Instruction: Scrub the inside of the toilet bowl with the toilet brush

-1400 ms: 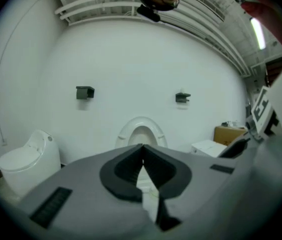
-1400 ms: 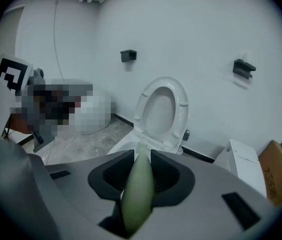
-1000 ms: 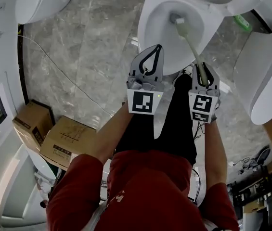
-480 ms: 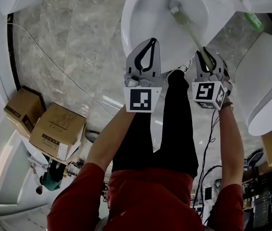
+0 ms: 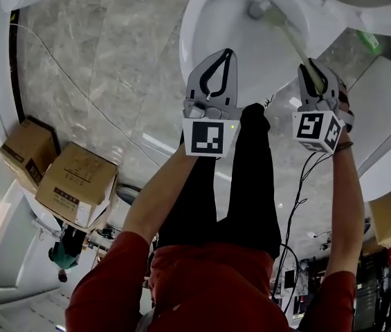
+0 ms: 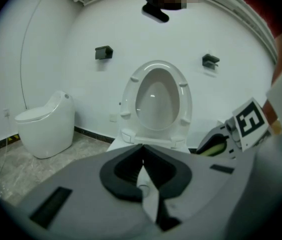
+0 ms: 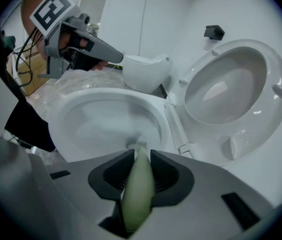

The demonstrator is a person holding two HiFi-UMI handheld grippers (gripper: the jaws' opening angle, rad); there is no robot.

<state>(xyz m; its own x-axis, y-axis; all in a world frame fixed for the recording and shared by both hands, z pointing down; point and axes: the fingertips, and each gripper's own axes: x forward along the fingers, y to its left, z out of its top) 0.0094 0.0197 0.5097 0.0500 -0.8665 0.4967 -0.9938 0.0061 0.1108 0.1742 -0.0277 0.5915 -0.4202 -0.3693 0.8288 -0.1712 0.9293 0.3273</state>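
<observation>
The white toilet bowl [image 5: 233, 30] sits at the top of the head view, its lid raised [image 7: 240, 91]. A pale green toilet brush [image 5: 288, 33] reaches into the bowl, its head [image 5: 259, 9] down near the drain. My right gripper [image 5: 314, 75] is shut on the brush handle [image 7: 138, 184], which runs out between its pads toward the bowl [image 7: 108, 121]. My left gripper [image 5: 217, 64] hangs shut and empty over the bowl's front rim, left of the brush. In the left gripper view its tips [image 6: 141, 151] meet before the raised seat [image 6: 155, 99].
Two cardboard boxes [image 5: 74, 182] stand on the grey marble floor [image 5: 105, 54] at the left. Another white toilet [image 6: 46, 124] is on the left, and one more [image 5: 389, 116] close on the right. Cables [image 5: 299, 199] trail across the floor beside my legs.
The right gripper with the brush has swung to the right, and the brush head has moved toward the bowl's back right. The left gripper has stayed shut over the front rim.
</observation>
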